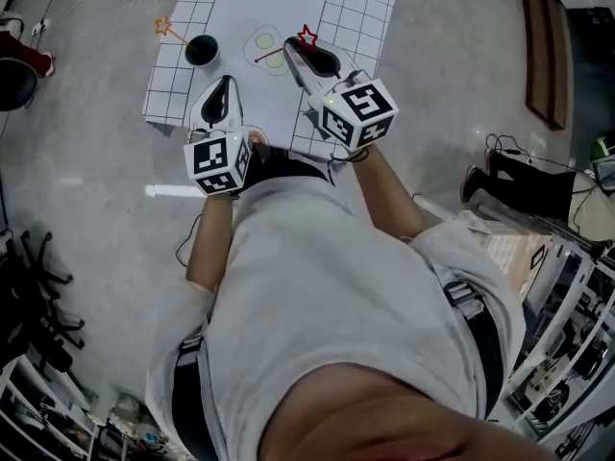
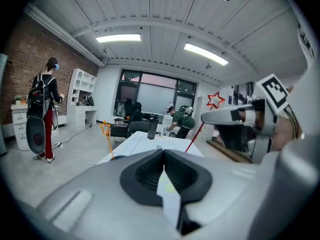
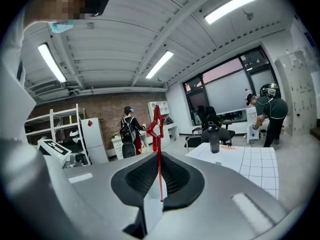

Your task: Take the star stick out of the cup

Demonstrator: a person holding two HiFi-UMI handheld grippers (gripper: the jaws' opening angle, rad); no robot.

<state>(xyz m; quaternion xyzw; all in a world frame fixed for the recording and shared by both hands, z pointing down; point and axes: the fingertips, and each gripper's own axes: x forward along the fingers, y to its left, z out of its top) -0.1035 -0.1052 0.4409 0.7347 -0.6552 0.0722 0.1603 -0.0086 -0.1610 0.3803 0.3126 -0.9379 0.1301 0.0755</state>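
Observation:
A black cup (image 1: pixel 202 50) stands on the white gridded table mat (image 1: pixel 356 8). An orange star stick (image 1: pixel 165 28) leans out of it to the left. That orange star stick (image 2: pixel 106 129) rises past the left jaw in the left gripper view, where the cup is hidden. My right gripper (image 1: pixel 291 52) is shut on a red star stick (image 1: pixel 307 36), held above the mat to the right of the cup. The red star stick (image 3: pixel 157 126) stands upright between the jaws of the right gripper (image 3: pixel 159 156). My left gripper (image 1: pixel 223 88) is shut and empty, near the mat's front edge (image 2: pixel 162 151).
A black bottle (image 3: pixel 214 138) stands at the table's far end. Round yellow-green marks (image 1: pixel 265 40) are printed on the mat. Office chairs, white shelves (image 2: pixel 80 101) and people fill the room beyond. Racks and cables (image 1: pixel 567 334) crowd the floor at the right.

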